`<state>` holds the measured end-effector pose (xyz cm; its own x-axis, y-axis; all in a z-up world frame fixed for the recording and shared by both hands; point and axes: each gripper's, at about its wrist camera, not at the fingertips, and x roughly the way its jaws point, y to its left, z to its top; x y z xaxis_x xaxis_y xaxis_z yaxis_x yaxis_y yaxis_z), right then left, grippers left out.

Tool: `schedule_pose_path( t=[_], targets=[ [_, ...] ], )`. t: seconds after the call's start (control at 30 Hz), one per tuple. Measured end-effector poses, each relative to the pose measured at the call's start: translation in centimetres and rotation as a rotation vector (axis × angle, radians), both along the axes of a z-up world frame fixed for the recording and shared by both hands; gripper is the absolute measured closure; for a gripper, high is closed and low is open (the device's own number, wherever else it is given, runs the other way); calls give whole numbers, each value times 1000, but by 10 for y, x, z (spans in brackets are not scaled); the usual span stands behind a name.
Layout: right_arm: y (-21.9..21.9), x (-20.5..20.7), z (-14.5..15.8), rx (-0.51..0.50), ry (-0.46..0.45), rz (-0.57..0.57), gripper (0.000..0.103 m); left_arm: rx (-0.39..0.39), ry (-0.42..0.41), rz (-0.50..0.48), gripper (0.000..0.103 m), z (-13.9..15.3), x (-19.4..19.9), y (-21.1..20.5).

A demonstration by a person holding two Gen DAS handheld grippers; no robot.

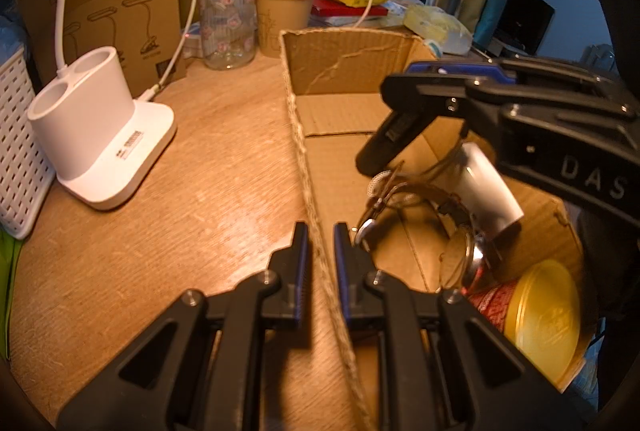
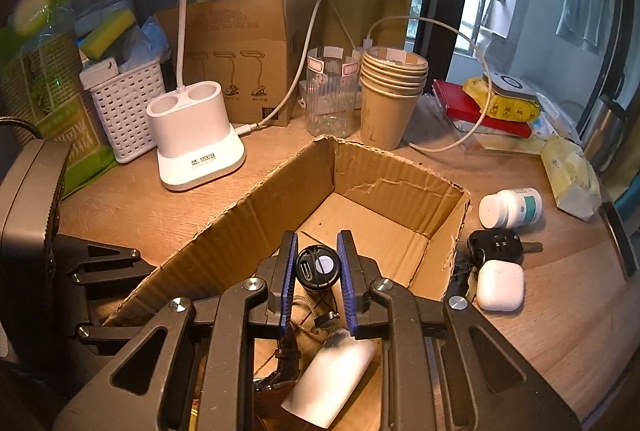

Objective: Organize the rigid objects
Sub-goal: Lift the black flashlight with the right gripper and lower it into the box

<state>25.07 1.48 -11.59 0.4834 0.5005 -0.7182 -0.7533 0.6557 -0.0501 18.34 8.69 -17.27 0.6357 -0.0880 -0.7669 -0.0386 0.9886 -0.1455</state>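
Observation:
My left gripper (image 1: 320,259) is shut on the left wall of an open cardboard box (image 1: 298,135), its blue pads either side of the torn rim. My right gripper (image 2: 317,267) is shut on a small black cylindrical device (image 2: 317,268) and holds it over the inside of the box (image 2: 400,187). In the left wrist view that right gripper (image 1: 400,91) reaches in from the right with the black device (image 1: 382,141) slanting down. Inside the box lie a wristwatch (image 1: 400,199), a white cylinder (image 2: 332,379) and a tin with a yellow lid (image 1: 546,315).
To the right of the box on the wooden table lie a white pill bottle (image 2: 510,207), a black car key (image 2: 496,244) and a white earbud case (image 2: 500,285). A white lamp base (image 2: 196,135), a white basket (image 2: 128,107), a glass jar (image 2: 330,95) and stacked paper cups (image 2: 390,91) stand behind.

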Motion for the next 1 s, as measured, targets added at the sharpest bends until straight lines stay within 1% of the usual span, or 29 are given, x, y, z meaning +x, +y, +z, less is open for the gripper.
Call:
schedule_pose_path(
  t=[0.2, 0.4, 0.53, 0.73, 1.0],
  targets=[
    [2, 1, 2, 4, 0, 0, 82, 0, 0, 0, 89, 0, 0, 0],
    [10, 4, 10, 2, -22, 25, 82, 0, 0, 0, 89, 0, 0, 0],
    [11, 10, 0, -31, 10, 19, 82, 0, 0, 0, 89, 0, 0, 0],
    [2, 1, -2, -55, 30, 10, 81, 1, 0, 0, 89, 0, 0, 0],
    [-9, -4, -13, -77, 81, -3, 81, 1, 0, 1, 89, 0, 0, 0]
  ],
)
